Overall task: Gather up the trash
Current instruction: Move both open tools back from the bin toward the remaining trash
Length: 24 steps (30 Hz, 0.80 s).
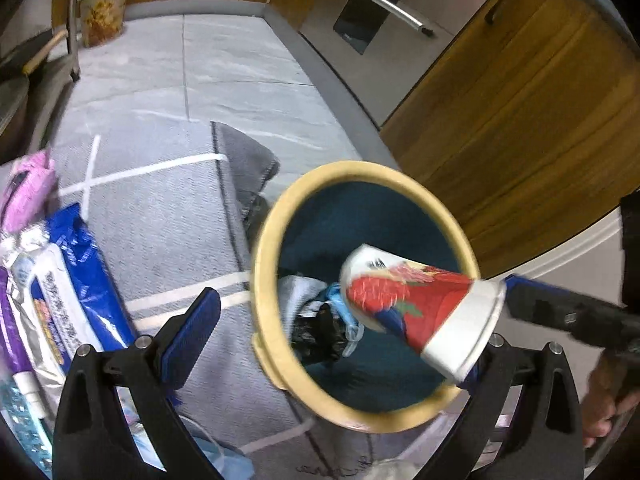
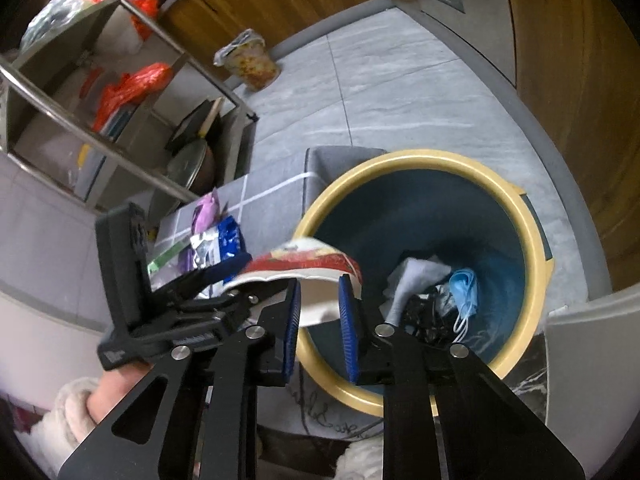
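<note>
The right gripper (image 2: pixel 319 312) had its blue pads a narrow gap apart, pinching a cup rim. The left gripper (image 1: pixel 340 344) sat near it with jaws spread wide, gripping nothing.

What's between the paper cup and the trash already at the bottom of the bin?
Nothing: the paper cup in the right gripper hangs over the bin, open space above the blue mask. Both wrist views show it.

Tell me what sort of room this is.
Most likely a home kitchen: wooden cabinets along a grey tiled floor, a steel appliance door with a bar handle, and a metal rack holding cookware.
</note>
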Each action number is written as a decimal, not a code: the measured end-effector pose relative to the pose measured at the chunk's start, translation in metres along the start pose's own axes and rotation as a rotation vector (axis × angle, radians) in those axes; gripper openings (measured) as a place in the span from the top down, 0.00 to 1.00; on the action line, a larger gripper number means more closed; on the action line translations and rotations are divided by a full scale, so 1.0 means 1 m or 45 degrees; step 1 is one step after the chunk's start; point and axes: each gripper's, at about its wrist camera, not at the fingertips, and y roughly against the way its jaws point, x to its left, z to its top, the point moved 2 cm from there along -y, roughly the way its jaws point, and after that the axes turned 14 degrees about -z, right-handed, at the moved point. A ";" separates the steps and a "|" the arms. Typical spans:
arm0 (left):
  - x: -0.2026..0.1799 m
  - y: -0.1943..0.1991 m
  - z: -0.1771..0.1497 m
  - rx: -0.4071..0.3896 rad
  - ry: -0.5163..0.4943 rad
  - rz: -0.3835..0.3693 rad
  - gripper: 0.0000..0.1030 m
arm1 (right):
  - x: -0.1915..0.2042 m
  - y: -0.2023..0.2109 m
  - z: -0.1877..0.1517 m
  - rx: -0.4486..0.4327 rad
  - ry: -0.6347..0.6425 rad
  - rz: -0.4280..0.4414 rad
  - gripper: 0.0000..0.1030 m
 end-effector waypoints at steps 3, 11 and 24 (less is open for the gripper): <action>-0.003 0.003 -0.001 -0.004 -0.014 -0.015 0.06 | 0.004 0.002 0.000 -0.015 0.030 0.003 0.93; -0.011 0.005 -0.005 0.027 -0.050 0.001 0.06 | 0.007 0.000 0.003 -0.015 0.038 -0.039 0.94; -0.020 0.110 -0.028 -0.096 -0.192 0.199 0.06 | 0.036 0.027 0.002 -0.173 -0.020 -0.151 0.60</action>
